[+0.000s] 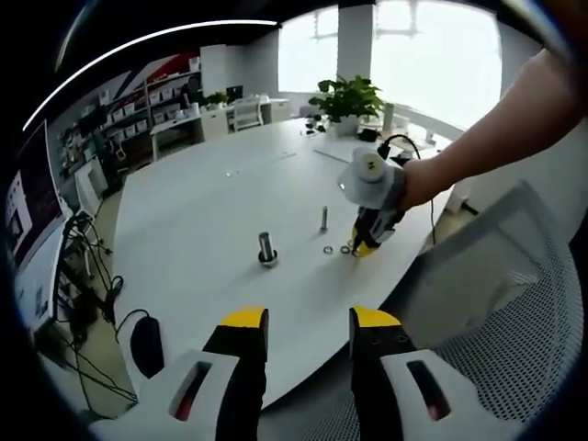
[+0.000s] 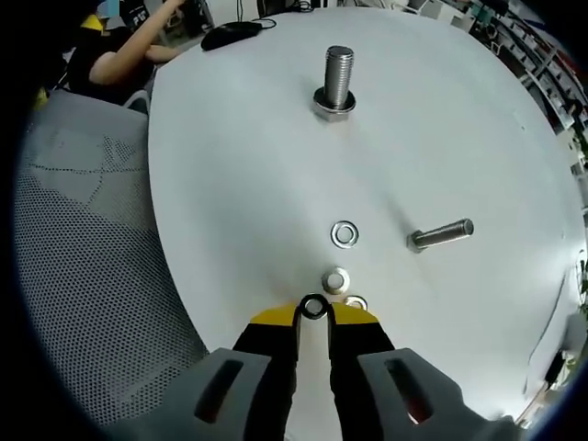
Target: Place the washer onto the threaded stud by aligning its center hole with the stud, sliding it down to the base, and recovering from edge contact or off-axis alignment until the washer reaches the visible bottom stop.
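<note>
Now washer (image 2: 314, 307) pinched between right gripper (image 2: 314, 315) jaws' tips

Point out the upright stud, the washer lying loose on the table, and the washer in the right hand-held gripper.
upright stud (image 2: 338, 73): right gripper view, threaded shaft.
loose washer (image 2: 344, 234): right gripper view, its ring.
gripped washer (image 2: 314, 307): right gripper view, ring between the jaws.

Left gripper view far back over table (image 1: 202, 220) edge, right gripper view close above, both sharing upright stud (image 1: 266, 248).
</note>
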